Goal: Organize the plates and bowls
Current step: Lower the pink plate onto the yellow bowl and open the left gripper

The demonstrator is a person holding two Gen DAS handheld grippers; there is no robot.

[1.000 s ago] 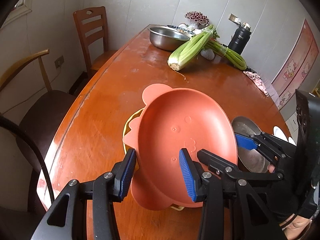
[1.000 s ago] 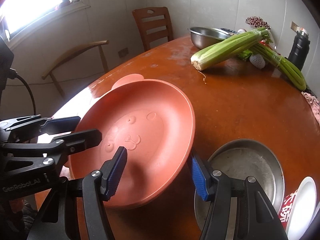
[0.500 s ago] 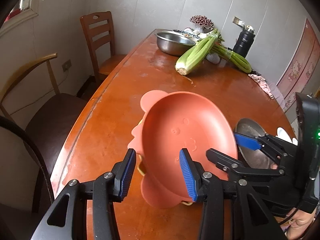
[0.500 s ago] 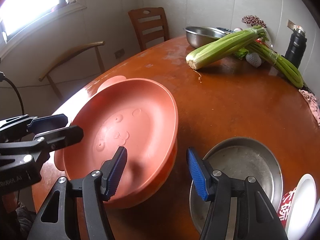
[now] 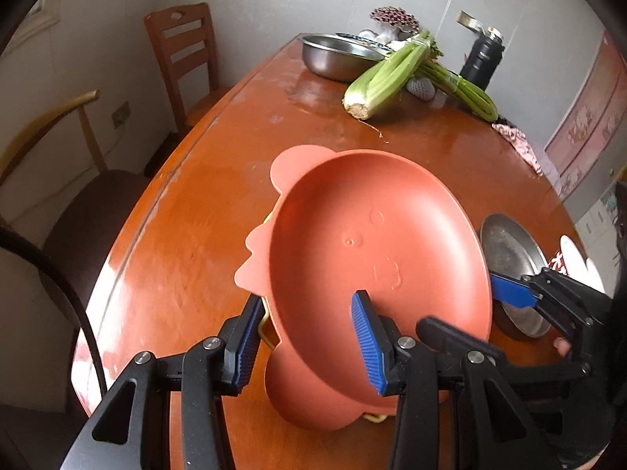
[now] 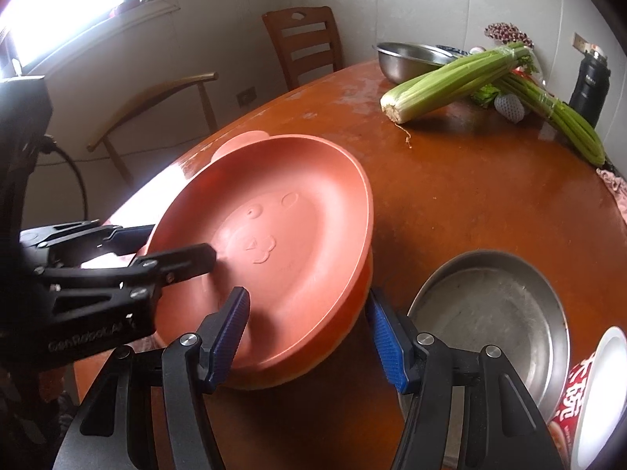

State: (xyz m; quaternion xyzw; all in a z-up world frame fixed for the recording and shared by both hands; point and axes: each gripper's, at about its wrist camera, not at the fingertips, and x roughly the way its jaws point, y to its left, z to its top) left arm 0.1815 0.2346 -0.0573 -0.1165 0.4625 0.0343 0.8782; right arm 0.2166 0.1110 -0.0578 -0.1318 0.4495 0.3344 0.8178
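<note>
Orange plate (image 5: 376, 243) tilted (ears (image 5: 292, 164) far-side)

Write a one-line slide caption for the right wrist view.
Both tools open around the tilted orange plate, steel pan beside.

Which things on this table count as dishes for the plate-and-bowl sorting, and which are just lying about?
Dishes for the job: orange plate, tilted on another orange plate; metal plate; white bowl; metal basin.

Lying about: celery, green stalks, black flask, pink cloth, chairs.
</note>
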